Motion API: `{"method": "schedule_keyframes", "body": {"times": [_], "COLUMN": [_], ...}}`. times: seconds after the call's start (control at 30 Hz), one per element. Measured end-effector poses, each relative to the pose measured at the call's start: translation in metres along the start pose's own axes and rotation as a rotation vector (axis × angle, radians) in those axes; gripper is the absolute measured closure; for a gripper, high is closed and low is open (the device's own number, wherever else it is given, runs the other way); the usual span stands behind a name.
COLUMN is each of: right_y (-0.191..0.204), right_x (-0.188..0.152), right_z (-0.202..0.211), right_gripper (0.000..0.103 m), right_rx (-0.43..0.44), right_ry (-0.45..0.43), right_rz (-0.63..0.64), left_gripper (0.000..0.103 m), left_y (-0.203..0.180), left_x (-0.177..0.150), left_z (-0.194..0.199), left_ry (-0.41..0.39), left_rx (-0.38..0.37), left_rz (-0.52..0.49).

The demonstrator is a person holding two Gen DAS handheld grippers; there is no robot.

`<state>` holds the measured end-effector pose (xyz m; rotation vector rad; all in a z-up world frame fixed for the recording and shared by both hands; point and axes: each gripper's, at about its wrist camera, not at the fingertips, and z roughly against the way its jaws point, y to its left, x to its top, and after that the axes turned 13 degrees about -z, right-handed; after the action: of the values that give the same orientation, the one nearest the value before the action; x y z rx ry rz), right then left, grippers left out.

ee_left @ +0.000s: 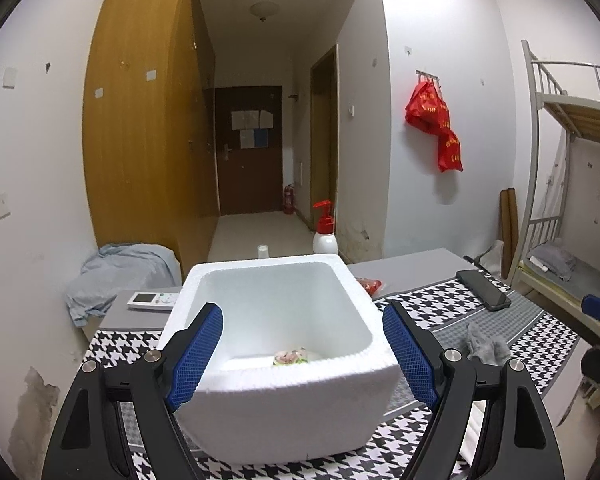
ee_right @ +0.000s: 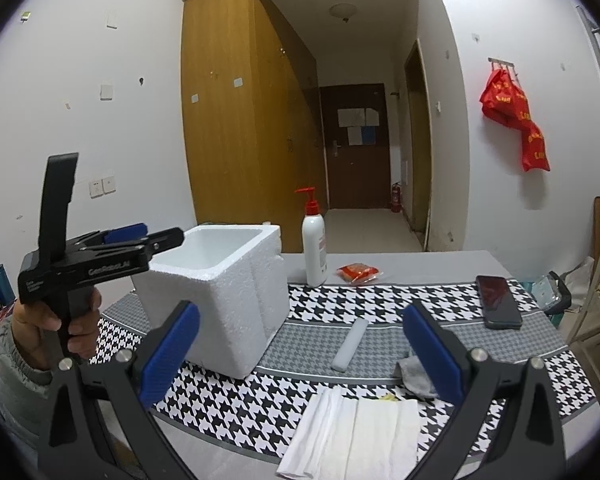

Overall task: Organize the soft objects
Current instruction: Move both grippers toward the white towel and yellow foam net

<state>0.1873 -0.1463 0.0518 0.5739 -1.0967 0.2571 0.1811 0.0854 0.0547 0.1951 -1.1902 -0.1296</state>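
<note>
I hold the left gripper, jaws wide and empty, over the foam box while my open right gripper aims at the folded white cloths.

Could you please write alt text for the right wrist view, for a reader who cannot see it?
The open right gripper points over folded white cloths on a houndstooth tablecloth. A white foam box stands left, the hand-held left gripper above its rim.
</note>
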Motion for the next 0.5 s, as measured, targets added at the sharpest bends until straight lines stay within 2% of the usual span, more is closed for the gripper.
{"method": "schedule_keyframes", "body": {"times": [0.3,0.4,0.5], "right_y": [-0.008,-0.009,-0.009], "right_x": [-0.002,-0.004,-0.006], "right_z": [0.023,0.028,0.034], "right_gripper": [0.000,0.000,0.000], "right_rx": [-0.029,-0.026,-0.021], "right_ry": [-0.056,-0.063,-0.078], "right_rz": [-0.008,-0.005,-0.007], "left_gripper": [0.019,0.009,0.007], "left_y": [-0.007,-0.012,-0.016], "left_x": [-0.006,-0.007,-0.011], "left_z": [0.034,0.044,0.052], "left_ry": [-0.045,-0.066,-0.092], "left_rx": [0.002,-0.015,-0.016], "left_rz": [0.002,0.006,0.005]}}
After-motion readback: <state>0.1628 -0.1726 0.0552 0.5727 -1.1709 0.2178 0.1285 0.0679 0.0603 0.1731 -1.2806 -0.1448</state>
